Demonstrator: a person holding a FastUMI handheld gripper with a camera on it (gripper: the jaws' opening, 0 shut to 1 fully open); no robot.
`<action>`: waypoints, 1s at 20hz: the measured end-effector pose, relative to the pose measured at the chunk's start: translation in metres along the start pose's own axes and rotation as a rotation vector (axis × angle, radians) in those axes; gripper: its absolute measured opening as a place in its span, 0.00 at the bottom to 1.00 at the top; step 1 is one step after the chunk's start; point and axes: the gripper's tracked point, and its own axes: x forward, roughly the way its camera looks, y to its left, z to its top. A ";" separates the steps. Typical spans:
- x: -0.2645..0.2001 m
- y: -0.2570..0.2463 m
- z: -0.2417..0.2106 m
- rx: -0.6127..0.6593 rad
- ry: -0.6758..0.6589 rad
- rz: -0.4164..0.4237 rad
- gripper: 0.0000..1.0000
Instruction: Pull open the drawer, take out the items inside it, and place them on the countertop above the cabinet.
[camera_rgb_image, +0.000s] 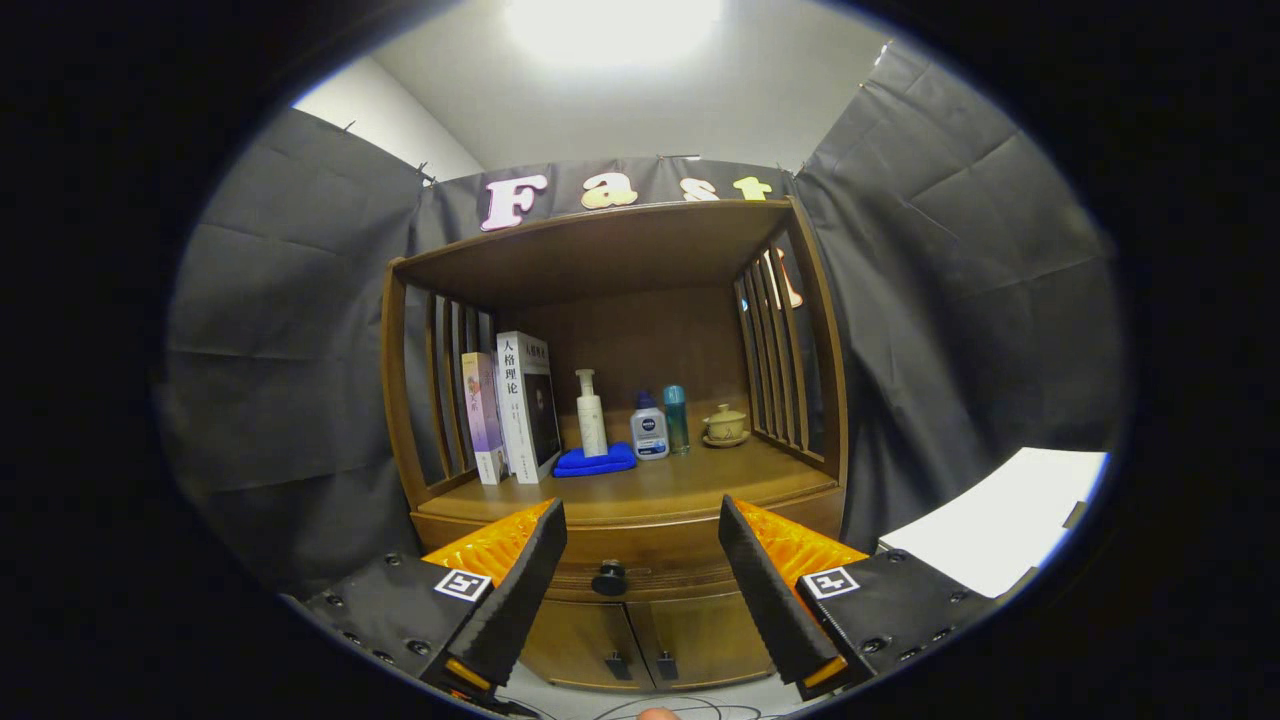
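A brown wooden cabinet (630, 520) stands ahead with its drawer (650, 560) closed. The drawer's dark round knob (609, 578) sits between my two fingers, a little beyond them. My gripper (640, 525) is open, with black and orange fingers (520, 590) on either side of the knob and nothing held. The countertop (690, 480) above the drawer carries two upright books (512, 408), a white pump bottle (591, 415) on a blue folded cloth (596, 460), a small white bottle (649, 428), a teal bottle (677, 418) and a lidded tea cup (725, 425). What the drawer holds is hidden.
Below the drawer are two small cabinet doors (640, 640) with dark handles. Slatted side rails (775, 350) and a top shelf (600, 250) enclose the countertop. A white board (1000, 520) lies to the right of the cabinet. Cables show on the floor (660, 705) below.
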 end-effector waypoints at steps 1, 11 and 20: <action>0.003 0.004 -0.001 -0.002 0.001 0.005 0.97; 0.033 0.037 -0.025 0.002 0.029 0.062 0.97; 0.078 0.042 -0.072 -0.036 0.068 0.075 0.97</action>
